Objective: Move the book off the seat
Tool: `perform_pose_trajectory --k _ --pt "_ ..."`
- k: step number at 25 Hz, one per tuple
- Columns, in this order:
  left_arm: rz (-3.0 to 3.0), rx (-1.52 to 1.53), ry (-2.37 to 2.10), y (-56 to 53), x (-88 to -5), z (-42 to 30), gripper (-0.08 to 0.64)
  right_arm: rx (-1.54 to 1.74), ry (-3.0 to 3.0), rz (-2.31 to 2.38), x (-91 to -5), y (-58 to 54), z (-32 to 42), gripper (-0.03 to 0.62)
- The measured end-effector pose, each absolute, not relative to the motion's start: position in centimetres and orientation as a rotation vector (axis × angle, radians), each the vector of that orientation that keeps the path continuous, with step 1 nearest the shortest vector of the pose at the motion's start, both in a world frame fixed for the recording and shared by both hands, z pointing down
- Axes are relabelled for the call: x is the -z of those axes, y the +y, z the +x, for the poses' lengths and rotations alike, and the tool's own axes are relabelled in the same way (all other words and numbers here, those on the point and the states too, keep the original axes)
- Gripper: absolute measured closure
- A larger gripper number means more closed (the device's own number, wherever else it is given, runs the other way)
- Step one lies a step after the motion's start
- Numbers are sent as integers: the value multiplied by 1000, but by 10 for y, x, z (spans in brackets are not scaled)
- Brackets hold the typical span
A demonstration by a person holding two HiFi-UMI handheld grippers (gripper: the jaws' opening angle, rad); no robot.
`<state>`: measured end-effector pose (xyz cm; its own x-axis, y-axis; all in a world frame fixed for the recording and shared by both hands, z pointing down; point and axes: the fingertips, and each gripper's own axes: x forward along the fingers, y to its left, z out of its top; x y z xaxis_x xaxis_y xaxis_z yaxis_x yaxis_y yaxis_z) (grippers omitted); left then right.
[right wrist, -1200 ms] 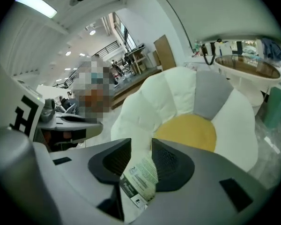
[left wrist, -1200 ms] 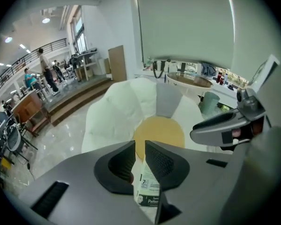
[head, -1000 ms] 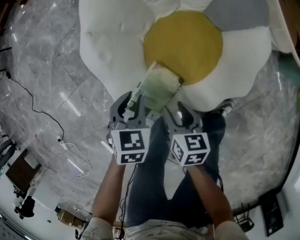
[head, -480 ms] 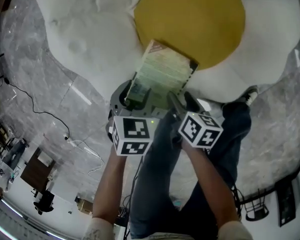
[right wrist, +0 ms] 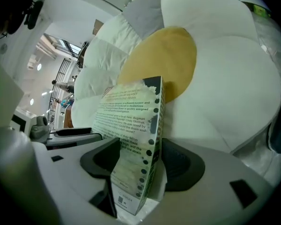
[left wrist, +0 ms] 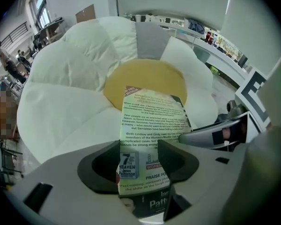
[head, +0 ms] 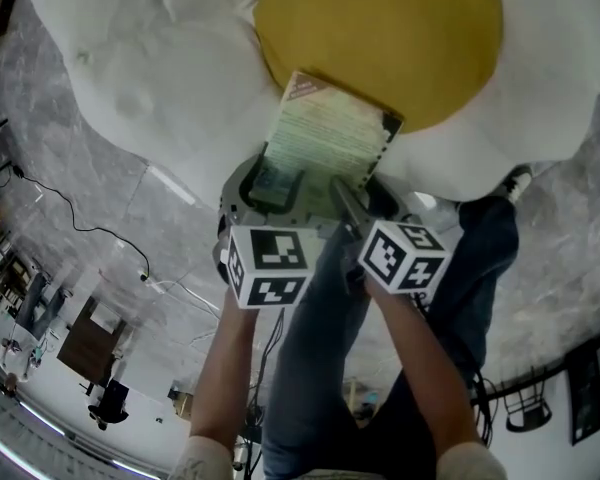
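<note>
A pale green paperback book lies sloping on the flower-shaped seat cushion, its far end on the yellow centre. My left gripper and right gripper are side by side at the book's near end. In the left gripper view the book runs between the left gripper's jaws, which are opening. The right gripper view shows the book edge-on between the right gripper's opening jaws, with a gap at each side.
The cushion rests on a grey marble floor with a black cable at the left. The person's jeans legs and a shoe are below the grippers. A black chair stands at the lower right.
Both grippers have carried the book further over the cushion, so its far end now rests on the yellow centre. Both pairs of jaws have widened around the book.
</note>
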<state>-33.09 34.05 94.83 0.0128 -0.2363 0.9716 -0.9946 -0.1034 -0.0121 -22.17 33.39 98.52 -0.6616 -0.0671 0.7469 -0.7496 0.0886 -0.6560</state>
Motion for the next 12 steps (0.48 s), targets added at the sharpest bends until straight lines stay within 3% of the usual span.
perform_pose_trajectory --k 12 --pt "1451 -1130 -1361 339 -939 -331 319 -1564 -1842 814 -974 328 -221 331"
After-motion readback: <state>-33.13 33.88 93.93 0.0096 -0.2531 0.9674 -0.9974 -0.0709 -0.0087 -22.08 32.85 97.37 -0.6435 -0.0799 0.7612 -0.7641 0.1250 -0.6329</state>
